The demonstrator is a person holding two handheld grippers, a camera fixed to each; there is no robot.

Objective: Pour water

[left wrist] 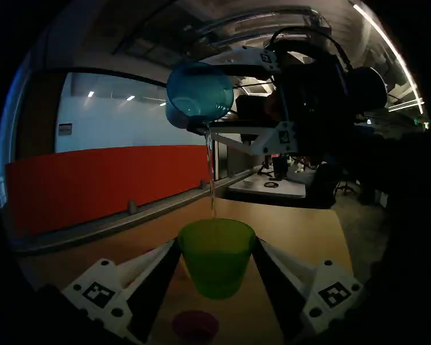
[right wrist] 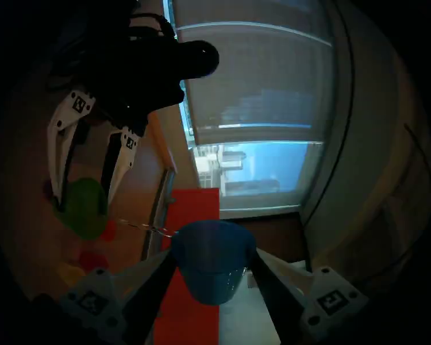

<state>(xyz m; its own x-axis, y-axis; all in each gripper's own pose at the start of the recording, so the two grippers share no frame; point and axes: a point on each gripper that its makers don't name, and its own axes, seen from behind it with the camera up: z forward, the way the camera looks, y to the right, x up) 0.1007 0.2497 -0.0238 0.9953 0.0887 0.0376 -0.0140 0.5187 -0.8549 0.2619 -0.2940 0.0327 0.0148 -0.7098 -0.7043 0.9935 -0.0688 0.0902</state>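
Note:
In the left gripper view my left gripper (left wrist: 216,253) is shut on an upright green cup (left wrist: 216,259) above a wooden table (left wrist: 296,230). Above it the right gripper holds a blue cup (left wrist: 198,95) tipped on its side, and a thin stream of water (left wrist: 210,172) falls from its rim into the green cup. In the right gripper view my right gripper (right wrist: 212,264) is shut on the blue cup (right wrist: 212,267). The water stream (right wrist: 143,226) runs from it toward the green cup (right wrist: 84,207), which sits between the left gripper's fingers (right wrist: 120,161).
A small purple cup (left wrist: 195,326) stands on the table below the green cup. Red and yellow cups (right wrist: 89,260) show on the table in the right gripper view. A red partition (left wrist: 100,184) and a window (right wrist: 261,167) border the table.

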